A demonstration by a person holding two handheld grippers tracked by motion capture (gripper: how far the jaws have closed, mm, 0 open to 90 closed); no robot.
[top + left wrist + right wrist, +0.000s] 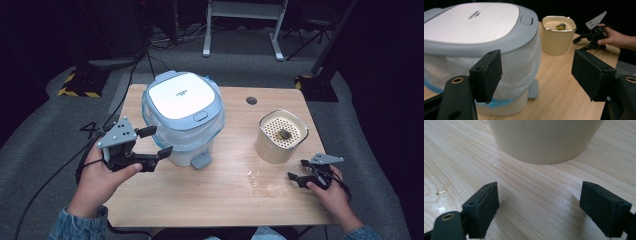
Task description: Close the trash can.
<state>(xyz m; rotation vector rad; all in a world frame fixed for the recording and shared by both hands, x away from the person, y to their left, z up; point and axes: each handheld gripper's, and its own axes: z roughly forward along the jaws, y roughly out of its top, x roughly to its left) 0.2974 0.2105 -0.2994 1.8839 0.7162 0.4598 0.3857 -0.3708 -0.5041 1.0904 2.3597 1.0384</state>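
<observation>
While both jaws gape, the left hand-held gripper (154, 141) faces the bin (182, 117).

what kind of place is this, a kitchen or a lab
Likely a lab or recording studio, not a kitchen: a lone wooden table on grey carpet, floor cables, a stand with hazard-striped base, dark surroundings.

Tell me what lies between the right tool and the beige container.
Only bare wood of the table lies between the open right tool and the beige container, as the right gripper view shows; a few wet specks lie off to the side.
</observation>
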